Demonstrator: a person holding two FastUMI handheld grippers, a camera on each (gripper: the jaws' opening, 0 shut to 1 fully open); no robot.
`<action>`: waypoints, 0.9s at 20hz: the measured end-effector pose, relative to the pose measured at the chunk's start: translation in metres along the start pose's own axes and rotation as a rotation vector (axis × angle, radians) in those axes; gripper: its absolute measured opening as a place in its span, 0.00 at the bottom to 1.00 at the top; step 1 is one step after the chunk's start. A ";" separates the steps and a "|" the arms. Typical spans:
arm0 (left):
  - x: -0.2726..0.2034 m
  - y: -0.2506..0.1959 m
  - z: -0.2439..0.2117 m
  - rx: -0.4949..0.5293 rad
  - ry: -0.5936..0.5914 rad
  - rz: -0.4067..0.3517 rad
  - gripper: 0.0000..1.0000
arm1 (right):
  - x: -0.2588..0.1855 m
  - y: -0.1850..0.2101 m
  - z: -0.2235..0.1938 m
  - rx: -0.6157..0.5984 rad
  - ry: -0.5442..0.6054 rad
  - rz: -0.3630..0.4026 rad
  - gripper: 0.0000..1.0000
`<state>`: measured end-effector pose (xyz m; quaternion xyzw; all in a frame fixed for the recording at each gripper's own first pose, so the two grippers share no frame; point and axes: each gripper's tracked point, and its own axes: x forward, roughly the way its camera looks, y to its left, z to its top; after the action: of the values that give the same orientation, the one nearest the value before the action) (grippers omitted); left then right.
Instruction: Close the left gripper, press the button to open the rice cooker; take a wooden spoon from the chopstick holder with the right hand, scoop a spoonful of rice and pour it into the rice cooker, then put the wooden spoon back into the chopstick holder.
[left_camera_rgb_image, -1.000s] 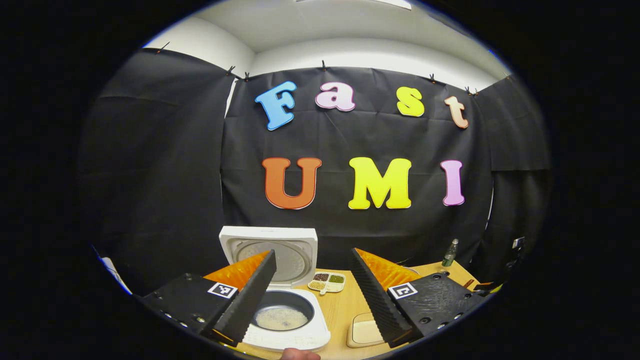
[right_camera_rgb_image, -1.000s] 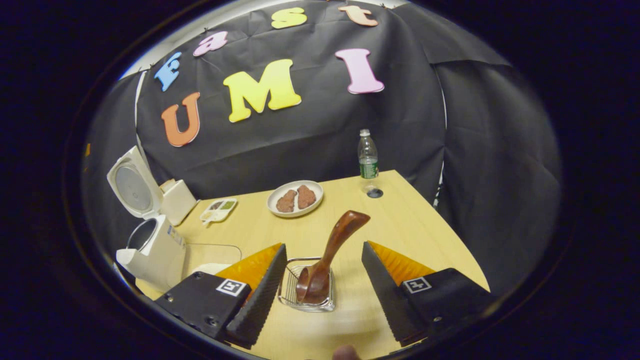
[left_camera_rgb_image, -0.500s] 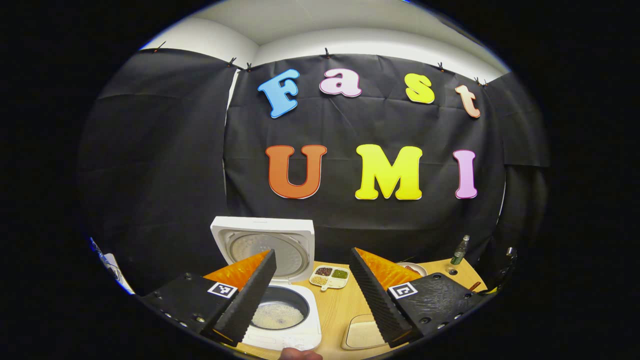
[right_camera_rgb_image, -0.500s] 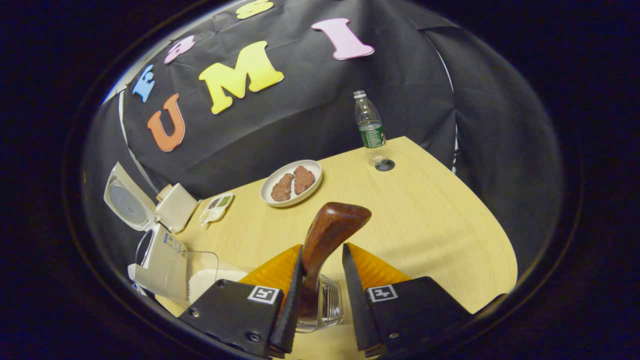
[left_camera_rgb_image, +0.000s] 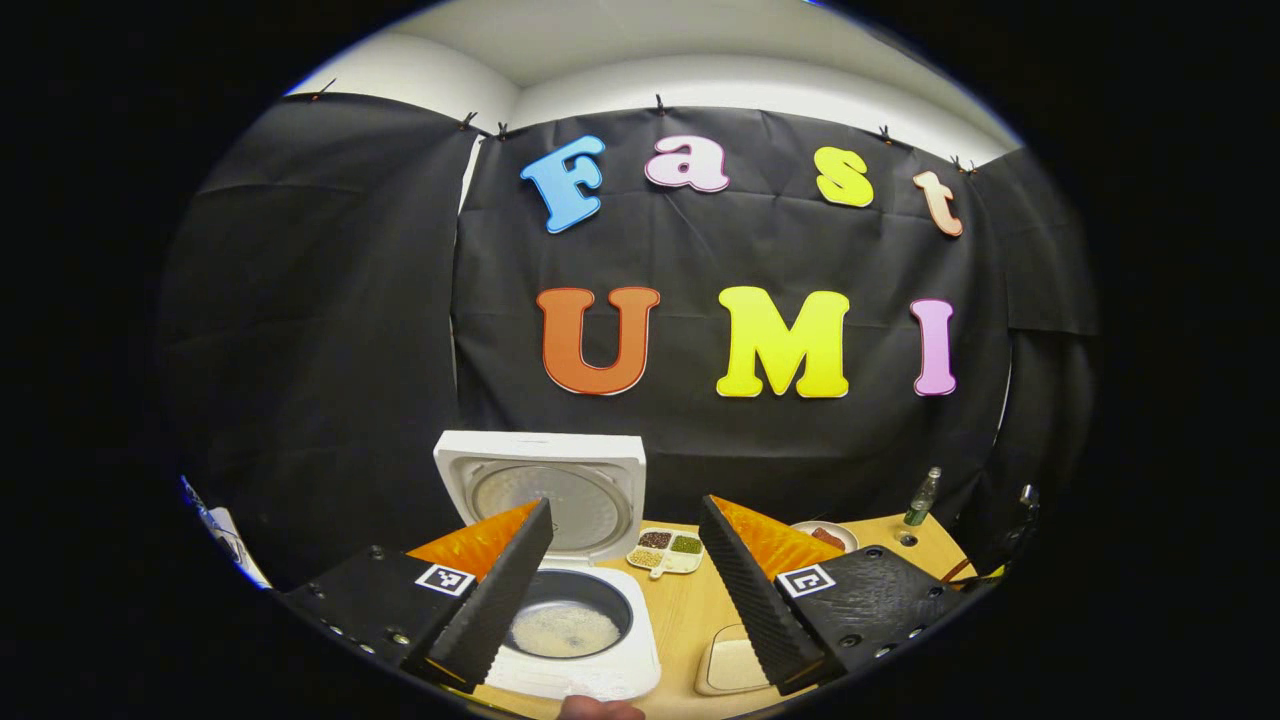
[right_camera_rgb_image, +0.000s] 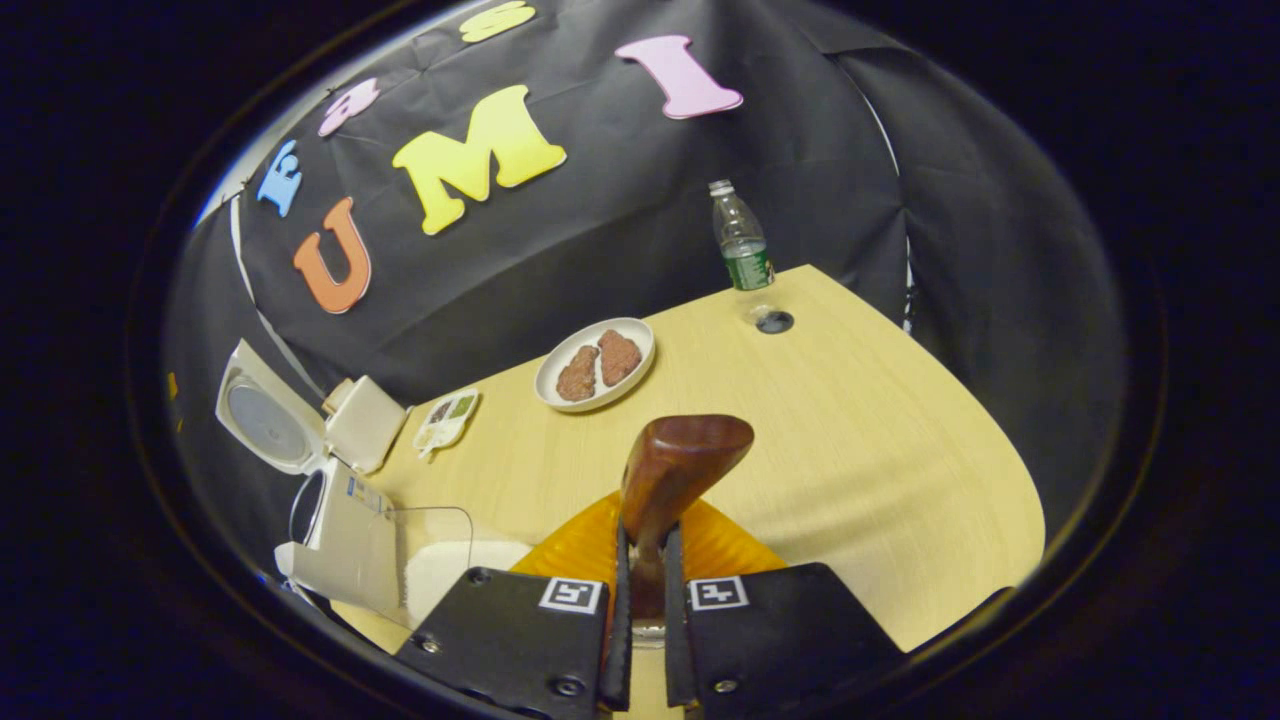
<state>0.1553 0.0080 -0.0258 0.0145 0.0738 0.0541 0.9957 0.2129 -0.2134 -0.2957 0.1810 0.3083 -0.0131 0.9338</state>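
Both the left gripper and the right gripper have black bodies with screws, square black-and-white markers on top, ribbed black finger pads and orange finger backs.

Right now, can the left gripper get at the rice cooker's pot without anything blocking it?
Probably yes: the left gripper is open above the rice cooker, whose lid stands raised behind, leaving the pot uncovered.

We see a plate with two brown pieces mid-table, a bottle at the far edge, a sectioned dish of grains near it.
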 end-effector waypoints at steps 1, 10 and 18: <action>-0.002 0.005 -0.001 -0.001 -0.004 -0.007 0.95 | -0.006 0.003 0.007 -0.013 -0.022 -0.015 0.16; -0.037 0.063 -0.004 0.017 -0.060 -0.033 0.94 | -0.089 0.101 0.076 -0.312 -0.244 -0.087 0.10; -0.064 0.115 -0.019 -0.009 -0.044 -0.004 0.94 | -0.070 0.225 0.007 -0.552 -0.240 0.012 0.10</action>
<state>0.0768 0.1158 -0.0313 0.0110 0.0519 0.0522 0.9972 0.1912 -0.0113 -0.1757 -0.0806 0.1867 0.0555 0.9775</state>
